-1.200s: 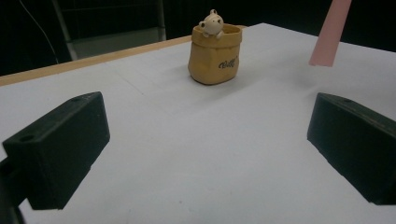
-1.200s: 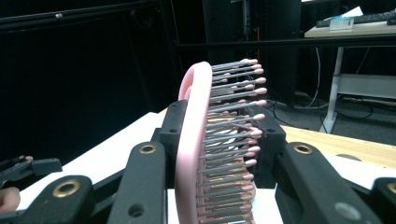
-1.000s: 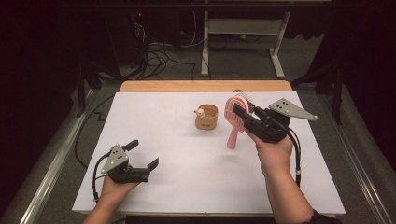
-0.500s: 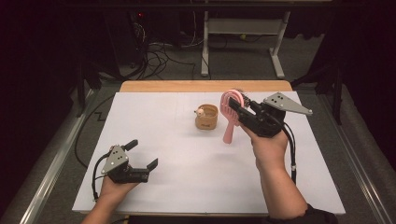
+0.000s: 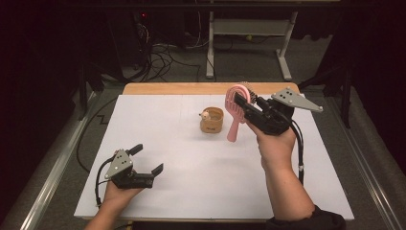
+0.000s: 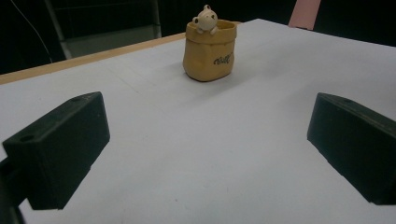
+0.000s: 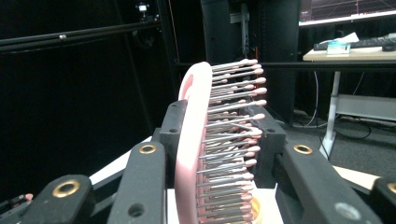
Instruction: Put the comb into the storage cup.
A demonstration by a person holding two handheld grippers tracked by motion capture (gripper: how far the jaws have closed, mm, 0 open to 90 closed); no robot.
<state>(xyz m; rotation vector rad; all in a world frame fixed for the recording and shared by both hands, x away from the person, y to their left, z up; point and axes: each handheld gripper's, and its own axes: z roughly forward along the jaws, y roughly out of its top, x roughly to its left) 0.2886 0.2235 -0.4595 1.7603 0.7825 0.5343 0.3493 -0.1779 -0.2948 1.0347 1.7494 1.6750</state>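
Pink plastic hairbrush [image 5: 235, 111] w/ ball-tipped bristles is clamped by right gripper [image 5: 245, 104], held above the table just beside the tan sack-shaped pot [image 5: 211, 120]. Left gripper [image 5: 146, 159] is spread wide, nothing gripped.

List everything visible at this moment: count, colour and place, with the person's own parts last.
hairbrush: one, pink, held off the table by its head, handle hanging down, right of the pot
pot: one, tan, sack-shaped with a small figure at its rim, upright at mid table
table: one, white sheet over a wooden top
desk frame: one, pale metal, on the floor behind the table
cables: several, dark, on the floor behind the table
left gripper: one, black, open, near the front left edge
right gripper: one, black, clamped on the hairbrush
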